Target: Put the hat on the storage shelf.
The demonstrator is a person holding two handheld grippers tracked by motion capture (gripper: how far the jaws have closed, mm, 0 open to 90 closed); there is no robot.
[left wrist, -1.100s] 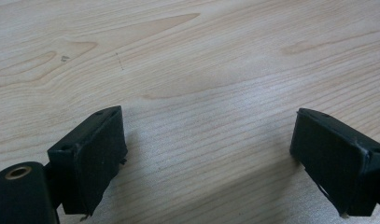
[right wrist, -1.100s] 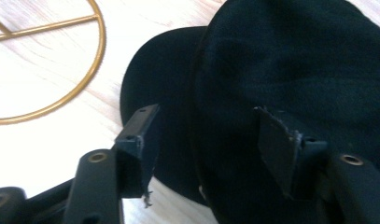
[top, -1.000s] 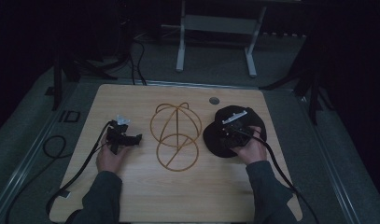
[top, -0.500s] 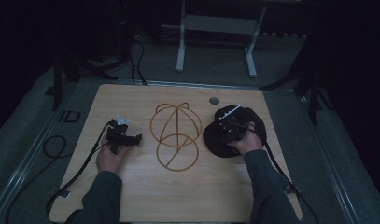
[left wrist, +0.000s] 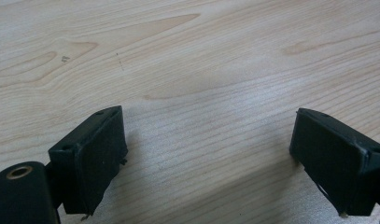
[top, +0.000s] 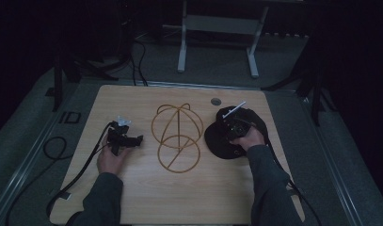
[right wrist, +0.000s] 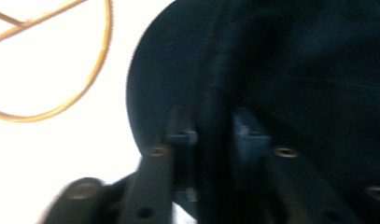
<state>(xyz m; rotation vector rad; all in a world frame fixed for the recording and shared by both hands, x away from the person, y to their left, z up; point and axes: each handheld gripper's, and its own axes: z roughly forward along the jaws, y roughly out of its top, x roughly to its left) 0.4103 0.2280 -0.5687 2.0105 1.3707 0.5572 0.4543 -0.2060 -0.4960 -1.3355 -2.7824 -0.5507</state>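
Note:
A black cap (top: 218, 142) lies on the right of the wooden table (top: 189, 197), beside a gold wire hat stand (top: 178, 125). My right gripper (top: 234, 129) rests on the cap. Its jaws have just been closing, and in the right gripper view they (right wrist: 215, 137) pinch a raised ridge of the cap (right wrist: 295, 70), with the stand's ring (right wrist: 103, 56) at upper left. My left gripper (top: 132, 140) rests on the table left of the stand. In the left gripper view its jaws (left wrist: 206, 158) stand wide open over bare wood (left wrist: 201, 70).
A small round grommet (top: 216, 101) sits near the table's far edge. A grey metal frame (top: 217, 28) stands on the floor beyond the table. Cables (top: 52, 150) trail over the floor on the left.
The right hand has shifted slightly left and down onto the cap, and its jaws have closed on the cap's fabric. The left hand has stayed put.

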